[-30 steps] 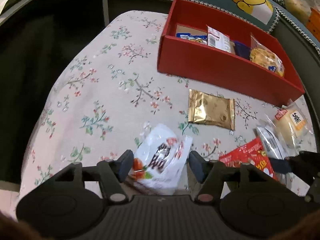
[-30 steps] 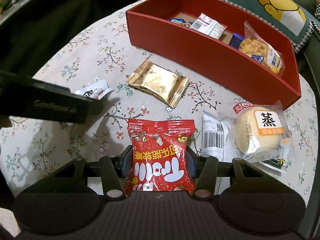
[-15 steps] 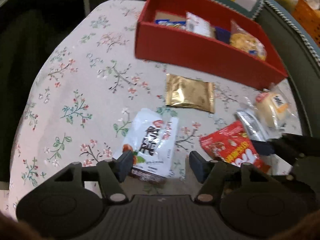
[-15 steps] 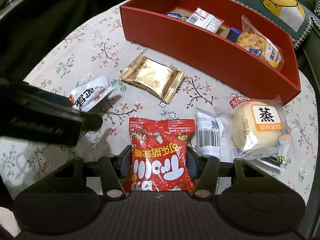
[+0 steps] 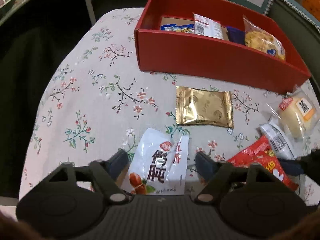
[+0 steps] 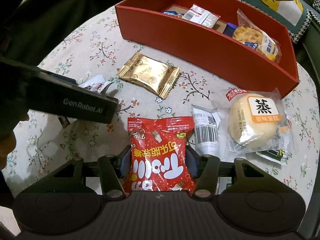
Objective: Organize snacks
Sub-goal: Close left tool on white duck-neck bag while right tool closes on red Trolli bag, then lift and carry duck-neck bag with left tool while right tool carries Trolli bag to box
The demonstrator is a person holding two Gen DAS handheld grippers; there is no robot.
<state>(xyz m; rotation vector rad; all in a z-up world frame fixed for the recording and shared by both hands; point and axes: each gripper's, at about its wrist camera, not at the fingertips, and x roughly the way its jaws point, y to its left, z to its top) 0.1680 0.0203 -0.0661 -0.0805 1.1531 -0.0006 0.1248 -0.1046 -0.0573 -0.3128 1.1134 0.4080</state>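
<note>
Crinkly film is what both grippers have to deal with; the red gummy packet (image 6: pixel 160 156) sits between the fingers of the right gripper (image 6: pixel 158 160), whose pads seem to press its two side edges, though the view is too tight there to be sure of firm contact; the packet looks light, puffy and slick, so I judge it best held across its narrow waist, where the fingers stand now, not by the sealed top crimp beyond the fingertips. The left gripper (image 5: pixel 162 160) has its fingers spread wide, with the white nut packet (image 5: pixel 160 166) lying flat on the floral tabletop (image 5: pixel 84 100) between them and a clear gap on each side; this packet looks thin and floppy, likely to buckle if pinched at a corner. Beyond the left fingertips lies a gold foil packet (image 5: pixel 204 108); off to the right of the right fingers are a barcoded white sachet (image 6: pixel 206 130) and a wrapped steamed cake (image 6: pixel 254 118), soft and easily crushed. Farther ahead stands the red box (image 6: pixel 200 38), open-topped, already holding a bagged cookie (image 6: pixel 258 40), a white wrapper (image 6: pixel 202 16) and blue packets (image 5: pixel 178 28).
</note>
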